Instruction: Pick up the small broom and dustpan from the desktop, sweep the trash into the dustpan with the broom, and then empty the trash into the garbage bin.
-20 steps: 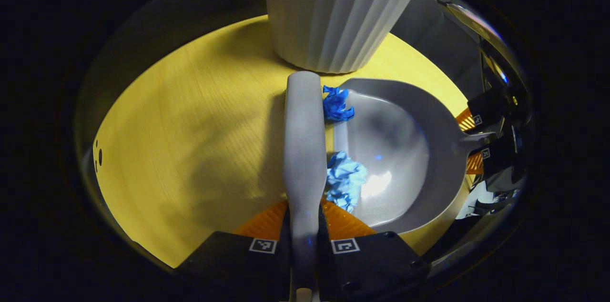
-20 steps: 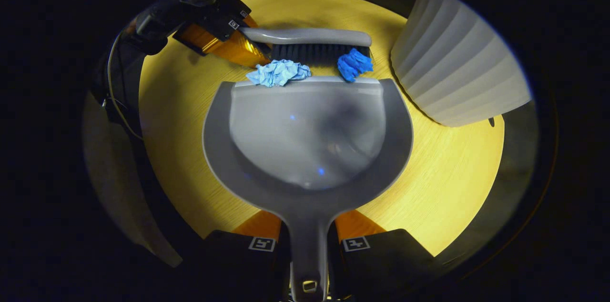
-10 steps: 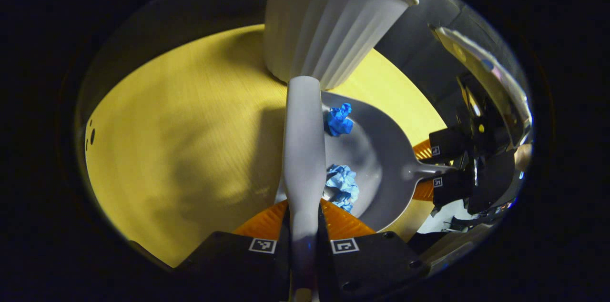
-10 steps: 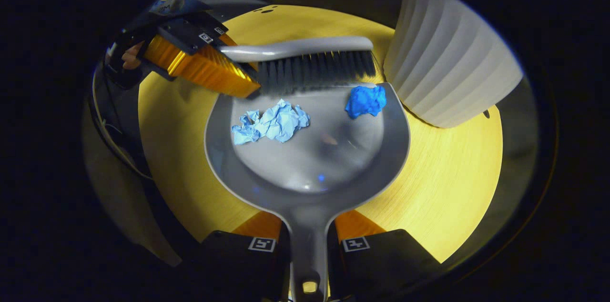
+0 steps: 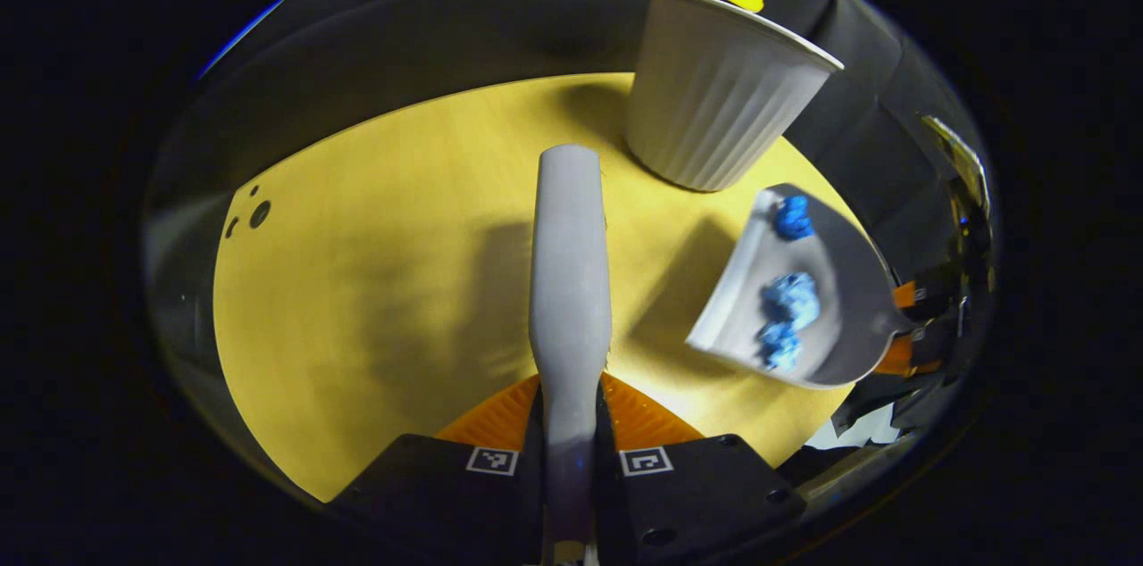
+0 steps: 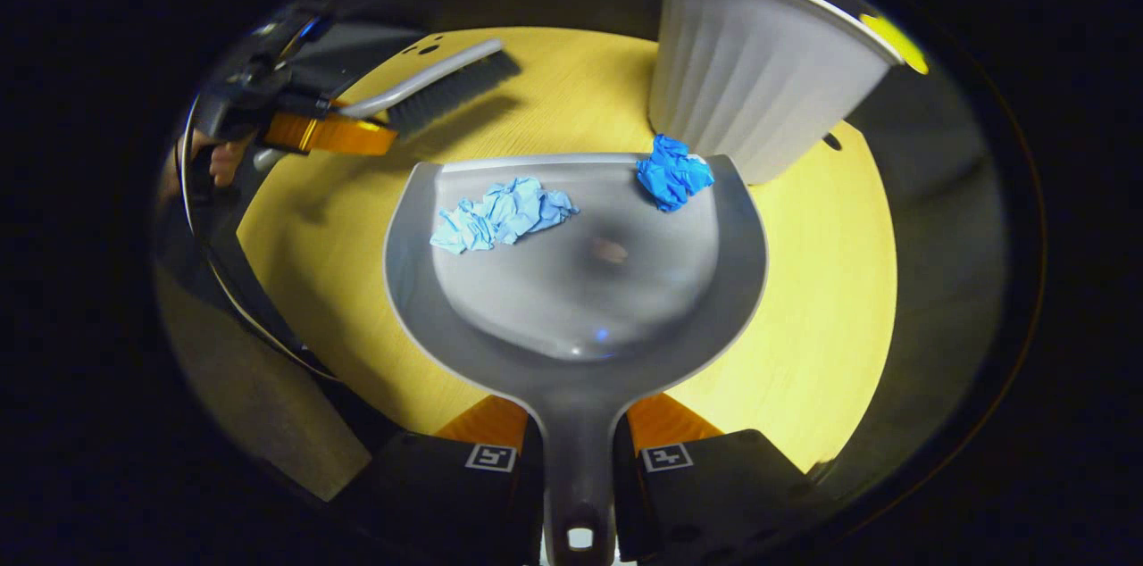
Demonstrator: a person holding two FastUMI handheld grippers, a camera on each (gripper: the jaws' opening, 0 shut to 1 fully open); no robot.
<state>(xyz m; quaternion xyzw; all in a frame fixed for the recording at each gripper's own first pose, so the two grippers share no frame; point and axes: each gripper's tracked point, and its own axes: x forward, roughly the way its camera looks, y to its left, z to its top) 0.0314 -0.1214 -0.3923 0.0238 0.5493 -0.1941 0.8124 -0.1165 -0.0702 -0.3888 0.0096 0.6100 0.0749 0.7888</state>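
Nearest, your right gripper (image 6: 579, 459) clamps the dustpan (image 6: 571, 307) handle, keeping the pan level so both paper wads (image 6: 502, 214) stay inside; your left gripper (image 5: 570, 450) grips the broom (image 5: 570, 280), held aside; beyond, the bin (image 6: 759, 75) waits for emptying.

Black hand-held gripper (image 5: 570, 410) housings, square coded marker tags, round screw holes

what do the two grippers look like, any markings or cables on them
Each gripper has a dark blocky body bearing two small square black-and-white tags, seen at the left gripper and the right gripper. The fingers have ribbed faces. In the right gripper view, thin dark cables loop beside the far gripper.
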